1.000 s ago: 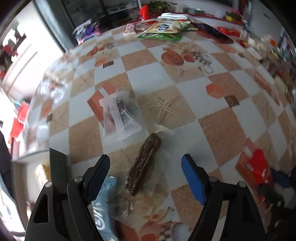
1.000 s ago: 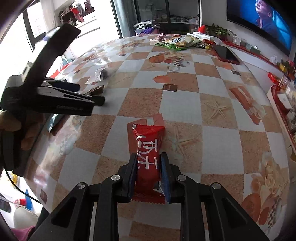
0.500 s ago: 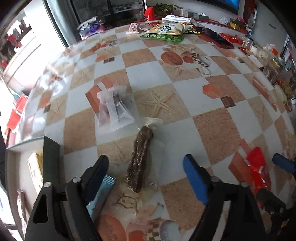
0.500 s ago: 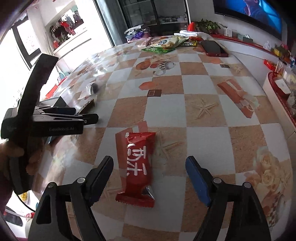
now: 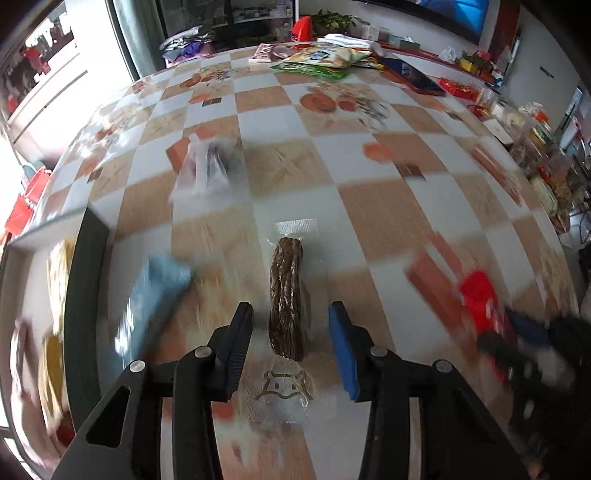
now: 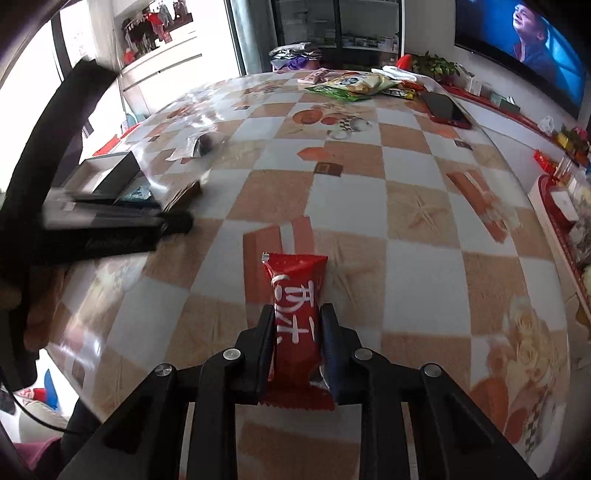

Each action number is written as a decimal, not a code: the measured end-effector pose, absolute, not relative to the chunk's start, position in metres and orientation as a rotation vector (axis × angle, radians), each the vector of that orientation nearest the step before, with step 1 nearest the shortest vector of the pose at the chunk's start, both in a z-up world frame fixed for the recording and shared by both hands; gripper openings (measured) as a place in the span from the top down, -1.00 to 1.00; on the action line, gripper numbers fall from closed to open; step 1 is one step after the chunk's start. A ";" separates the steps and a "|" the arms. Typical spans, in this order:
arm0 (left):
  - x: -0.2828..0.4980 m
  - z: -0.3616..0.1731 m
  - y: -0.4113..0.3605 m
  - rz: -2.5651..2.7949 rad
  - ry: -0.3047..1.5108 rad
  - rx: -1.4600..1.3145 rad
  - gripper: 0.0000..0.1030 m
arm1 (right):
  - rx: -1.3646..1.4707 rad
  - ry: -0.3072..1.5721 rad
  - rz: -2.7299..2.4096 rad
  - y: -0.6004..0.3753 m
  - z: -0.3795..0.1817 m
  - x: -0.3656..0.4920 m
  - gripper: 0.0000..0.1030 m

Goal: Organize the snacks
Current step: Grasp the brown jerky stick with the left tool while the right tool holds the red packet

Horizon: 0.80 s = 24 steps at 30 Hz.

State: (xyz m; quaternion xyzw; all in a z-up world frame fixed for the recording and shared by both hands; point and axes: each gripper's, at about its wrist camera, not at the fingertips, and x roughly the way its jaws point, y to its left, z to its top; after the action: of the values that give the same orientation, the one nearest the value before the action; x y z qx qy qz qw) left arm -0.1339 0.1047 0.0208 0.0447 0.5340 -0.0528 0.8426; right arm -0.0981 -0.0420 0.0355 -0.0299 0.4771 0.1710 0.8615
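Right wrist view alone shows right gripper (image 6: 298, 345) clamped on red snack pack (image 6: 297, 314), lower centre. Left view: left gripper (image 5: 291, 345) jaws just closing, still apart, straddling brown stick (image 5: 286, 301) in clear wrap. Checkered table (image 6: 413, 206) mostly free beyond; blue packet (image 5: 151, 295) lower left.

Looking into a lived-in home, a living or dining room. Showing a big table (image 6: 417, 206) under a glossy checkered oilcloth printed with starfish and fruit. Playing on the right wall, a large television (image 6: 524, 48). Sitting below it, a potted plant (image 6: 432, 64). Piling up at the far edge, folded clothes (image 6: 295, 55) and snack bags (image 6: 351, 86). Hanging by the bright window, laundry (image 6: 151, 20).
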 end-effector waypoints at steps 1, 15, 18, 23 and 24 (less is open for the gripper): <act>-0.146 0.021 0.105 -0.110 1.123 0.097 0.11 | -0.059 1.000 0.361 -0.045 0.036 -0.101 0.49; -0.209 0.021 0.126 -0.046 1.102 0.057 0.05 | -0.086 0.985 0.340 -0.049 0.035 -0.126 0.49; -0.208 0.022 0.127 -0.034 1.107 0.063 -0.04 | -0.077 0.987 0.338 -0.050 0.035 -0.127 0.49; -0.210 0.025 0.139 -0.036 1.111 0.007 -0.07 | -0.077 0.988 0.332 -0.050 0.035 -0.126 0.49; -0.210 0.026 0.141 -0.037 1.109 -0.007 -0.07 | -0.078 0.988 0.332 -0.050 0.035 -0.127 0.49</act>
State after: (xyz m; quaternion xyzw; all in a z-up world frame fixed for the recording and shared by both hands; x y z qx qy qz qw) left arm -0.2101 0.1408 0.0257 -0.0033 0.5263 -0.0177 0.8501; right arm -0.1265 -0.0496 0.0355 -0.0374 0.4719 0.1587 0.8665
